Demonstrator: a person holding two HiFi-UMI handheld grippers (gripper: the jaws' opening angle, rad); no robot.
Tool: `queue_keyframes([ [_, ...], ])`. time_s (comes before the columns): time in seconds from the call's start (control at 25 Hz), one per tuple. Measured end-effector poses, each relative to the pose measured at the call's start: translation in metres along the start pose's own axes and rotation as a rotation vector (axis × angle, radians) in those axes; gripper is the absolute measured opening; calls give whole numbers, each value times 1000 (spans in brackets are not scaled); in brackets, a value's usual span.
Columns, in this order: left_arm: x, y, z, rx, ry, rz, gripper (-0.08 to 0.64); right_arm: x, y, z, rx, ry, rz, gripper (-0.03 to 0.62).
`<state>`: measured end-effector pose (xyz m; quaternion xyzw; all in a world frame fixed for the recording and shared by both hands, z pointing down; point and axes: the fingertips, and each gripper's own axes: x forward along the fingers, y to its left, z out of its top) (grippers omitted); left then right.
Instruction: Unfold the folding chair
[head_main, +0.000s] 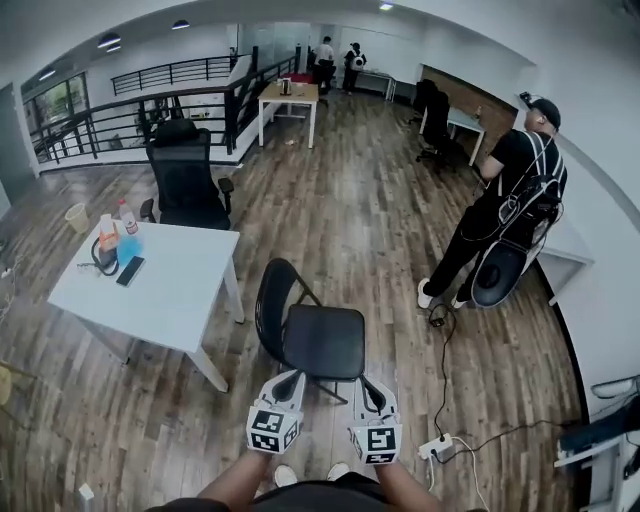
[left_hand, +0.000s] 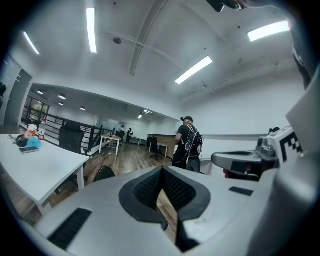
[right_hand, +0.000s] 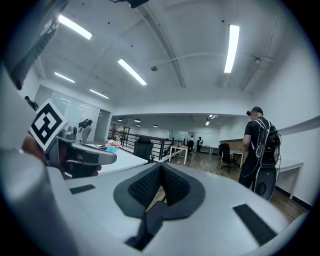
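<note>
The folding chair stands open on the wood floor. Its black seat lies flat and its round back stands up on the seat's left side. It is right in front of both grippers, and the near edge of the seat is close to their tips.

The left gripper and the right gripper are side by side, near each other, and both point out across the room. The left gripper's jaws are pressed together with nothing between them. The right gripper's jaws are pressed together too, and they hold nothing. Neither one grips the chair.

To the left of the left gripper is a white table. On its far corner are a bottle, something blue and a dark phone. Past the table stands a black office chair.

Far off to the right of the right gripper a person in black clothes stands with a backpack on. On the floor just to the right of the right gripper lies a white power strip with a cord. Straight ahead, far past the folding chair, is a small table.
</note>
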<state>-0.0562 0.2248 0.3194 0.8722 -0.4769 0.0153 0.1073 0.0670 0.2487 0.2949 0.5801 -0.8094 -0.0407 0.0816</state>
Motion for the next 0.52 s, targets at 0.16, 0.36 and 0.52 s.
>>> queue_keyframes([
  [0.16,1,-3,5,13,-9,10,5,1,-2,0,-2,0,1,14],
  [0.36,6,-19,16,25,-16,34,5,-1,-18,3,-10,-13,9,14],
  [0.52,14,-32,18,40,-13,49,5,-6,-29,0,-21,-13,20,14],
])
